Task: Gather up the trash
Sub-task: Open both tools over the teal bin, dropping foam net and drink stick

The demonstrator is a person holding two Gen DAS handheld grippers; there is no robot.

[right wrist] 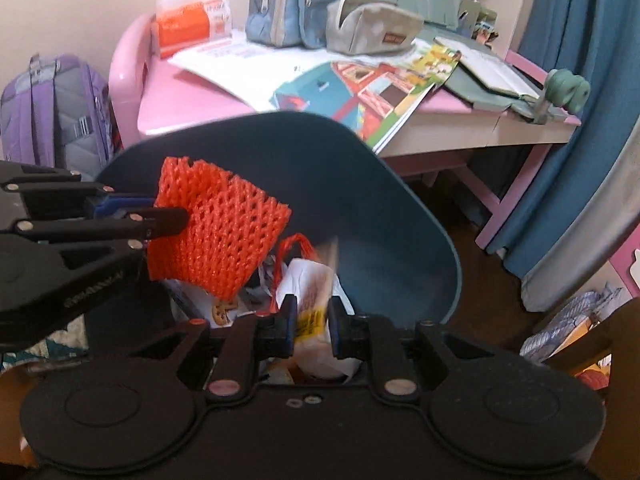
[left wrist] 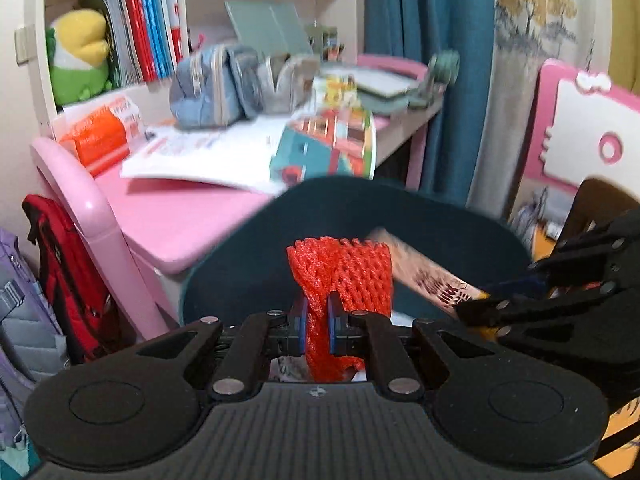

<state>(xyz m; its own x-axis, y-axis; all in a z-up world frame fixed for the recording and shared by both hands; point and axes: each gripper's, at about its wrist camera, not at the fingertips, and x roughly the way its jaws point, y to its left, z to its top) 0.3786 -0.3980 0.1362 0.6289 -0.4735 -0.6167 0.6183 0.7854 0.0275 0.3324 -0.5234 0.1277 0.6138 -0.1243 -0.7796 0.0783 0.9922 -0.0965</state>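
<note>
While over bin [right wrist: 400,240], left tongs [left wrist: 317,322] clamp red net [left wrist: 344,268]; right tongs [right wrist: 313,322] clamp wrapper [right wrist: 310,292].

Both wrist views look down, close over the bin [left wrist: 248,272] – sharing the pink desk [right wrist: 192,96].

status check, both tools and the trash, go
Left tool shut on red foam net. Right tool shut on snack wrapper. Both over open bin, dark lid up. Nothing blocking.
</note>
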